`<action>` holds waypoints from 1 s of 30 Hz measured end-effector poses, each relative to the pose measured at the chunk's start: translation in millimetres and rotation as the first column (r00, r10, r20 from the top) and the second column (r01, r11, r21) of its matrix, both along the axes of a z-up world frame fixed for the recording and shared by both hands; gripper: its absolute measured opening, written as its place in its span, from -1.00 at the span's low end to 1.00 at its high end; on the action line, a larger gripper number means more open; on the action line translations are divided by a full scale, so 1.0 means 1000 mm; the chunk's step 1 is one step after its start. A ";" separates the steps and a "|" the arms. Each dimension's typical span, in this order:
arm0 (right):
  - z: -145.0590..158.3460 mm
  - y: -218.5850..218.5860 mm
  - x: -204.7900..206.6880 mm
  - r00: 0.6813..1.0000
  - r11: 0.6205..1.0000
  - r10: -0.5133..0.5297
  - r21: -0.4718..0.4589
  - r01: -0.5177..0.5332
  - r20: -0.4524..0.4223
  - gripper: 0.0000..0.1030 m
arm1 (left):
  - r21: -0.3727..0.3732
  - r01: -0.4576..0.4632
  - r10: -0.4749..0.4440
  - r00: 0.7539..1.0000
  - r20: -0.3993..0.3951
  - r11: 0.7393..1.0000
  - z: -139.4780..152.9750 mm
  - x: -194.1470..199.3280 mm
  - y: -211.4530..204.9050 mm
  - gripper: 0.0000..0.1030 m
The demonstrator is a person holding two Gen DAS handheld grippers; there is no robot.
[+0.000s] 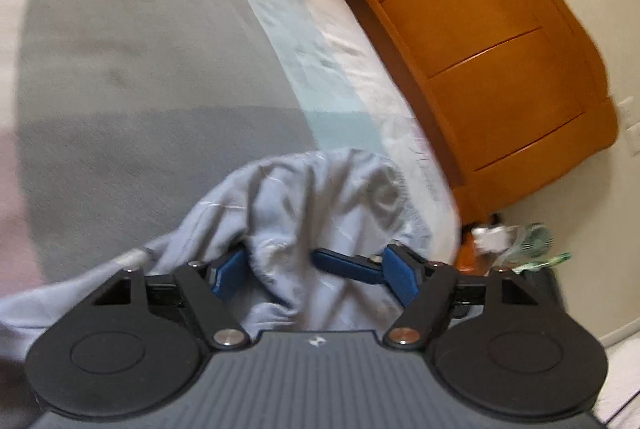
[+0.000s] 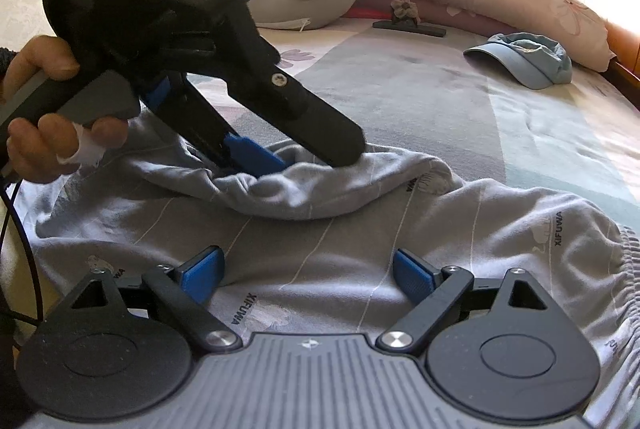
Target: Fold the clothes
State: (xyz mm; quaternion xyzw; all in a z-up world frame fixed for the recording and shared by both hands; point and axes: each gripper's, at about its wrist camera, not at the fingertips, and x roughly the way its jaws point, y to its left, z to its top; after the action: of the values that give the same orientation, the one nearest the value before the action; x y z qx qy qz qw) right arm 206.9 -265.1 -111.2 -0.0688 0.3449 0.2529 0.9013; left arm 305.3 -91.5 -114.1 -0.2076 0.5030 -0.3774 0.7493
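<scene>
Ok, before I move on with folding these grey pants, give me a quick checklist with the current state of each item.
1. Left gripper let go of the pants: ok, jaws apart, though fabric still bunches between them.
2. Right gripper free: ok, open above the cloth, nothing between the pads.
3. Folded part lies flat: not ok, it is bunched.
4. Cap clear of the pants: ok.
5. Waistband straight: cannot tell, partly out of view.
</scene>
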 end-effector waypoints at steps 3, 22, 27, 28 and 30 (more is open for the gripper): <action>0.000 0.000 0.000 1.000 1.000 0.001 0.001 -0.001 0.001 0.83 | 0.024 0.002 -0.002 1.000 0.003 1.000 -0.001 0.000 0.003 0.44; -0.001 0.000 -0.003 1.000 1.000 -0.008 0.002 0.008 0.007 0.86 | -0.057 -0.127 0.130 0.989 0.065 0.990 0.016 0.015 0.042 0.45; -0.001 0.000 -0.003 1.000 1.000 -0.011 -0.001 0.011 0.006 0.86 | -0.015 -0.130 0.131 0.989 0.065 0.991 0.013 0.003 0.044 0.45; -0.001 0.001 -0.003 1.000 1.000 -0.012 -0.002 0.012 0.006 0.86 | -0.014 -0.129 0.130 0.990 0.063 0.992 0.013 0.000 0.046 0.45; -0.001 0.001 -0.003 1.000 1.000 -0.013 -0.002 0.013 0.006 0.86 | -0.023 -0.115 0.116 0.992 0.046 0.993 0.011 -0.004 0.048 0.45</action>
State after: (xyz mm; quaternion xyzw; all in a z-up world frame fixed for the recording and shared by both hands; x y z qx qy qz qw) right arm 203.9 -264.4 -111.9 -0.0683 0.3431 0.2466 0.9038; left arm 301.5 -43.3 -102.9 -0.2351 0.4686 -0.3432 0.7793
